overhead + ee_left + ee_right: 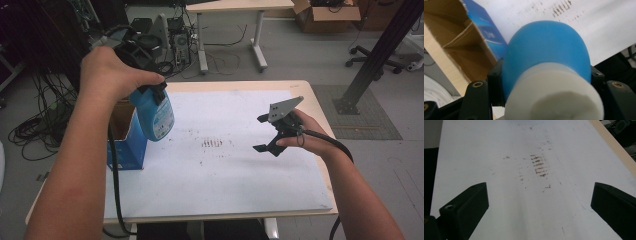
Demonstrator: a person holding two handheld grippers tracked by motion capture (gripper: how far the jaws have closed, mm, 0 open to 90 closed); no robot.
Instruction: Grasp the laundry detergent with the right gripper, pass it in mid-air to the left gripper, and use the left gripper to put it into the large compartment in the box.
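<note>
White sheet (225,170) on table; left gripper (150,92) clamped blue bottle (156,116) above box (125,142), not yet set down; right gripper (267,134) gaped wide, empty.

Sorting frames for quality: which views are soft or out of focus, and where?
Left gripper view: the blue bottle and its white cap sit close and blurred. Right gripper view: the jaws are soft, the stained white sheet slightly hazy. High view: evenly lit, mildly soft.

A bottle (156,114) hangs above an open box (126,136) at the table's (312,95) left edge, the stained sheet (220,165) spreading rightward.
</note>
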